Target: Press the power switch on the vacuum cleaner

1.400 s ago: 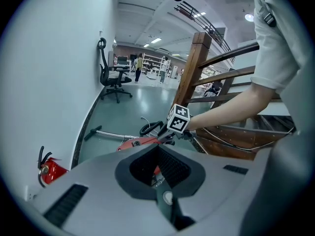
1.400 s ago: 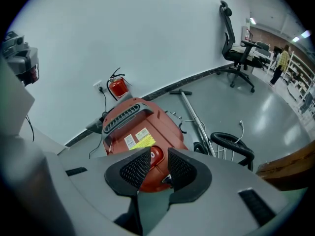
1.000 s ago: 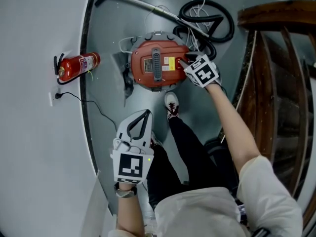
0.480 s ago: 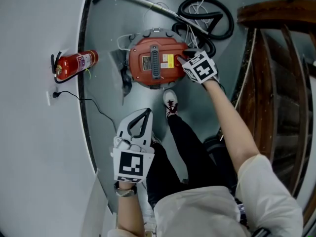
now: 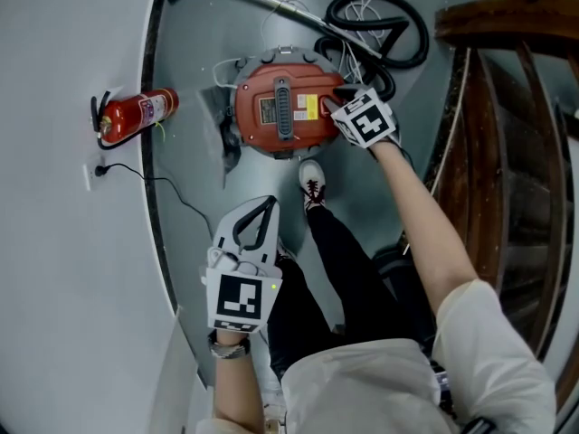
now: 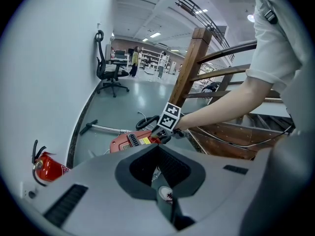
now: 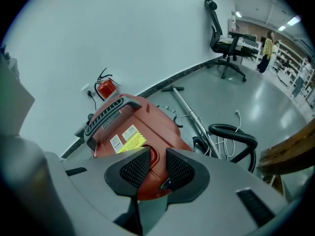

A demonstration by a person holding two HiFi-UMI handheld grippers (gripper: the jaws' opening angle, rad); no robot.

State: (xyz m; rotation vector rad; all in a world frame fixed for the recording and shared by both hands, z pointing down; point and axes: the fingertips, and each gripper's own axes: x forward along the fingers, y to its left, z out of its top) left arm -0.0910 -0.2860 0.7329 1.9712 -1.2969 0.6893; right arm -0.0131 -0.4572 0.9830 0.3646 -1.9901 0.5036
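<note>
Grey floor point(image 5: 190, 52) of an office hall, with a white wall point(image 5: 54, 242) at the left. We list the contents from left to right.

1. Fire extinguisher point(image 5: 136, 114): red, at the foot of the wall. A socket point(image 5: 93, 174) and a black cable point(image 5: 172, 193) are just beside it.
2. Left tool point(image 5: 268, 204): jaws closed tip to tip and holding nothing. It hangs over our legs, well apart from the work.
3. Vacuum cleaner point(image 5: 271, 134): a round red canister on the floor between the wall and the railing, just ahead of our shoe point(image 5: 313, 186).
4. Right tool point(image 5: 336, 107): jaws a narrow slit apart and gripping nothing. Its tips are down at the right of the lid, beside the yellow label point(image 5: 309, 108). A raised red ring point(image 7: 153, 156) shows through the slit, and we judge it to be the power switch, without certainty.
5. Black hose point(image 5: 412, 34) and metal wand point(image 5: 262, 5): beyond the canister.
6. Wooden railing point(image 5: 507, 25): far right.

Risks, as we judge them:
- The parted tips may straddle the button and not bear on it.
- A slanted push may skid off the domed lid.
- The canister may roll or tip toward the wall under a sideways load.
- The loose hose lies near enough to snag the tool.

Orientation: the canister stands with its lid up, facing us. The body is near-round, so the carry handle point(image 5: 284, 108) gives the long axis. It runs away from us, roughly along the wall. The hose side faces right and away.
</note>
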